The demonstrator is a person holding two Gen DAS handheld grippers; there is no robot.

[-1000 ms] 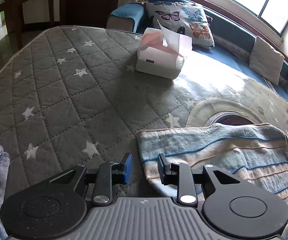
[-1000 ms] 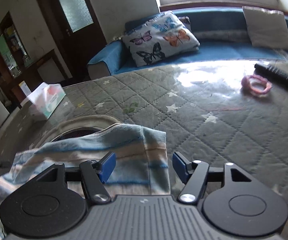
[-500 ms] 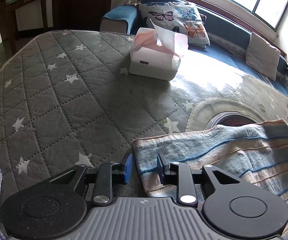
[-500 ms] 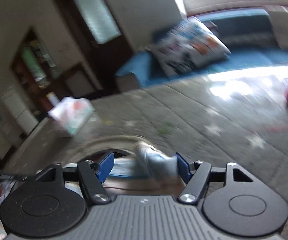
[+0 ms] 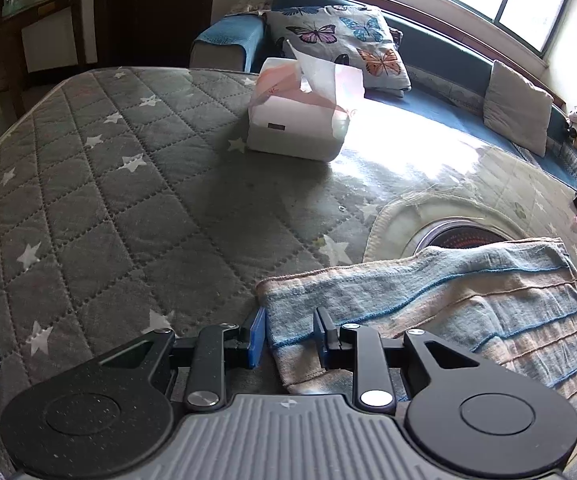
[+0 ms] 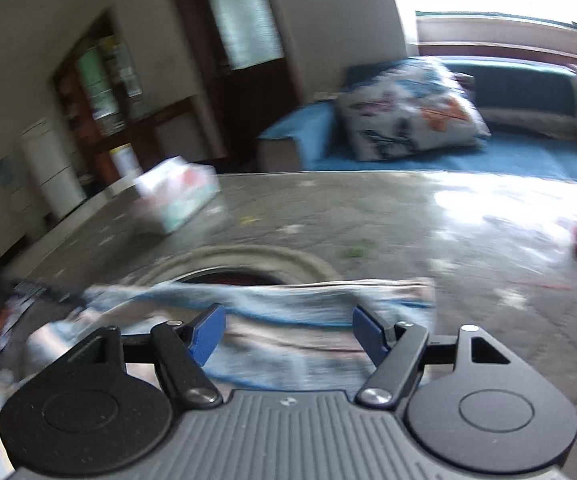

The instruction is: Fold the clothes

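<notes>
While straddling striped towel (image 5: 428, 304) corner, left hand-held gripper (image 5: 288, 334) half-open, pads not gripping.

Black claw (image 5: 289, 336), blue pads (image 5: 257, 337).

A grey quilted cloth cover (image 5: 128, 216) with stitched diamonds and pale stars looks soft and matt, though glossy where sunlight strikes. On it lies a striped towel (image 5: 468, 304) of rough, nubbly woven cloth. The left hand-held gripper (image 5: 290, 336) is matt black plastic with blue pads and shiny metal rivets. A tissue pack (image 5: 300, 120) has smooth, slightly glossy wrapping.
</notes>
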